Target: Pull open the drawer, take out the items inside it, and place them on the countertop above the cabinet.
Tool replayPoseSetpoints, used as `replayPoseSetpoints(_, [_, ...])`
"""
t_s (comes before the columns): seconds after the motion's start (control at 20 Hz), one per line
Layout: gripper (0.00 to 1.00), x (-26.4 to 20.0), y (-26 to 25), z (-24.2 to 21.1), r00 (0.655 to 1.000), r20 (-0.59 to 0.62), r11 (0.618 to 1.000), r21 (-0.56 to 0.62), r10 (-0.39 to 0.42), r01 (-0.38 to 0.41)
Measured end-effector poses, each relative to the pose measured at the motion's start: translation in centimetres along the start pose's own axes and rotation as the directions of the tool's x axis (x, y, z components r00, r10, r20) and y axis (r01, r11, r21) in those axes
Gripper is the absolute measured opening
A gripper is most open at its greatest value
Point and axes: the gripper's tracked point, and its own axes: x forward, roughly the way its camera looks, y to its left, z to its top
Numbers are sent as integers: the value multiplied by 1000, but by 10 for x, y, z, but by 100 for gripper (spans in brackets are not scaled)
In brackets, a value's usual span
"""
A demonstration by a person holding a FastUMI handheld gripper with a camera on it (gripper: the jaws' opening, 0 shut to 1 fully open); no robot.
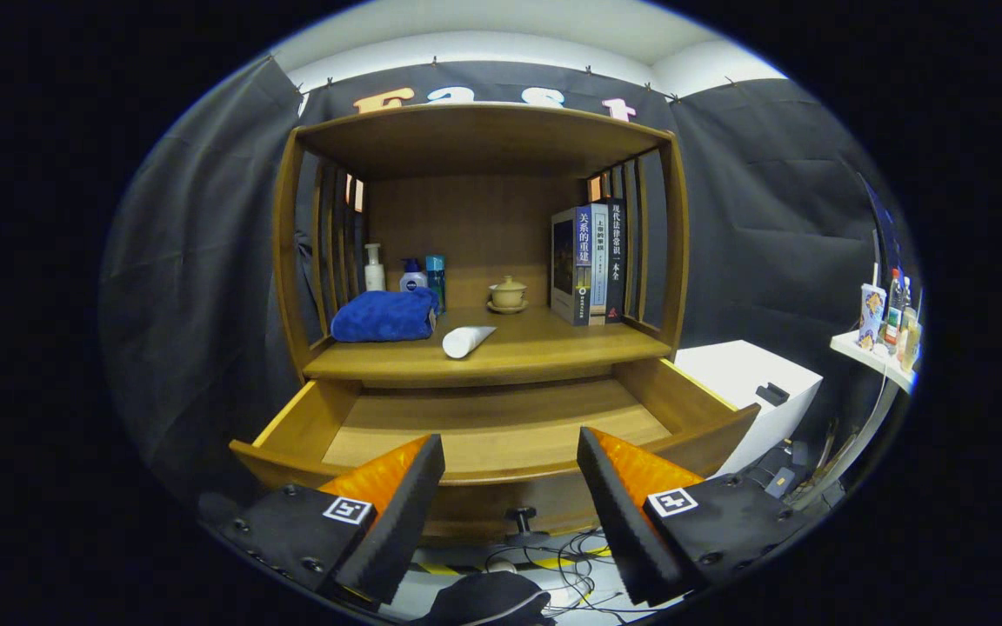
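the gripper view looks forward along the spread fingers of the gripper (510, 469), level with the front of the pulled-out drawer (501, 474) and close to it, facing the cabinet (484, 139) squarely, its countertop (544, 343) just above and beyond.

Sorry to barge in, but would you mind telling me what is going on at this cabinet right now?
A person is holding a two-finger gripper in front of a wooden cabinet. Its fingers are spread open and grip nothing. Just beyond them the drawer is pulled open, and the part of its floor in view is bare. On the countertop above lie a white tube and a blue towel, with bottles, a lidded cup and books further back.
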Motion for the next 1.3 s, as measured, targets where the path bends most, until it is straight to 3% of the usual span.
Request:
replayPoseSetpoints(0.4, [97,18,-3,-43,994,-102,995,-85,-50,41])
replayPoseSetpoints(0.85, [96,20,3,-38,996,-89,999,-49,-29,24])
replayPoseSetpoints(1.3, [95,42,2,-28,996,-71,994,-97,-53,46])
